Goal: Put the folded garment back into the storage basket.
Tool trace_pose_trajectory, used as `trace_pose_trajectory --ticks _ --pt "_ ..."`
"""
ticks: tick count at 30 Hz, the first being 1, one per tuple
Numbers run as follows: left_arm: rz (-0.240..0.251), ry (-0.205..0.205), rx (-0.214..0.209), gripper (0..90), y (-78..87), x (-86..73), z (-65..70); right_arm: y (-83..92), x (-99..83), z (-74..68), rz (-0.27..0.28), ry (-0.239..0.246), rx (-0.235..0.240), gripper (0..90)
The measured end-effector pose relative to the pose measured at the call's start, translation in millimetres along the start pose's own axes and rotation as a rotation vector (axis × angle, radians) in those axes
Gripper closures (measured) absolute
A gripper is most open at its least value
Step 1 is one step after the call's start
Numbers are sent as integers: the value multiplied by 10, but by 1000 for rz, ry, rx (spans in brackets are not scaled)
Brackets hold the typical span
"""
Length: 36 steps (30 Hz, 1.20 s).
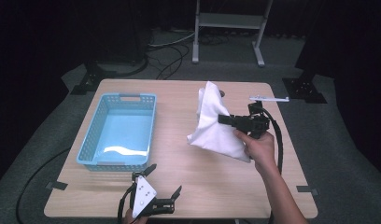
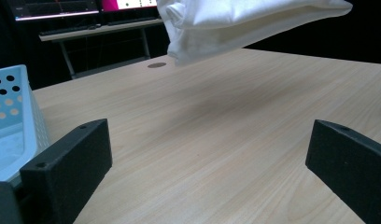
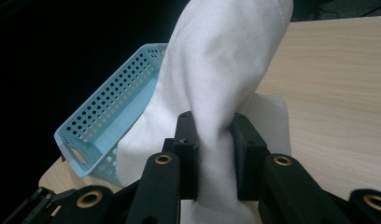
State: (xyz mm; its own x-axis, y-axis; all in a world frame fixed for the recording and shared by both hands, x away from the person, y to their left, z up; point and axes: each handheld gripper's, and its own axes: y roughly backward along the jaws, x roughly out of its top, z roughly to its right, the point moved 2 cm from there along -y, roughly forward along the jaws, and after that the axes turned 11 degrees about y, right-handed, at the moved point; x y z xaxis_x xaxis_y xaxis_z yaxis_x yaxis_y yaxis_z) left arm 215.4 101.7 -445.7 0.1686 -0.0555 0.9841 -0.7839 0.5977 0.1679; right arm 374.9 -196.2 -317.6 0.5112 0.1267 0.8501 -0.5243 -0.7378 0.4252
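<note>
A white cloth (image 1: 213, 122) hangs bunched in the air above the right half of the wooden table (image 1: 179, 154). My right gripper (image 1: 224, 119) is shut on the cloth, pinching a fold of the white cloth (image 3: 216, 135) between its two black jaws. In the left gripper view the white cloth (image 2: 235, 23) floats above the tabletop, casting a soft shadow. My left gripper (image 1: 166, 181) rests low at the table's near edge, jaws wide open, nothing between them. A light blue perforated basket (image 1: 93, 140) stands on the left half of the table.
The basket's corner (image 2: 16, 121) lies close to my left gripper's left jaw. Cables trail from both grippers. A metal stand (image 1: 228, 21) and floor cables sit beyond the table's far edge. A thin grey bar (image 1: 269, 98) lies at the far right of the table.
</note>
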Motion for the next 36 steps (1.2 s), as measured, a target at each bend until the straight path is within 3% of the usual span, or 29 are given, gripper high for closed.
trace_pose_trajectory --ticks 36 --pt "-6 9 -5 0 -8 2 -6 -485 285 -333 -26 34 96 751"
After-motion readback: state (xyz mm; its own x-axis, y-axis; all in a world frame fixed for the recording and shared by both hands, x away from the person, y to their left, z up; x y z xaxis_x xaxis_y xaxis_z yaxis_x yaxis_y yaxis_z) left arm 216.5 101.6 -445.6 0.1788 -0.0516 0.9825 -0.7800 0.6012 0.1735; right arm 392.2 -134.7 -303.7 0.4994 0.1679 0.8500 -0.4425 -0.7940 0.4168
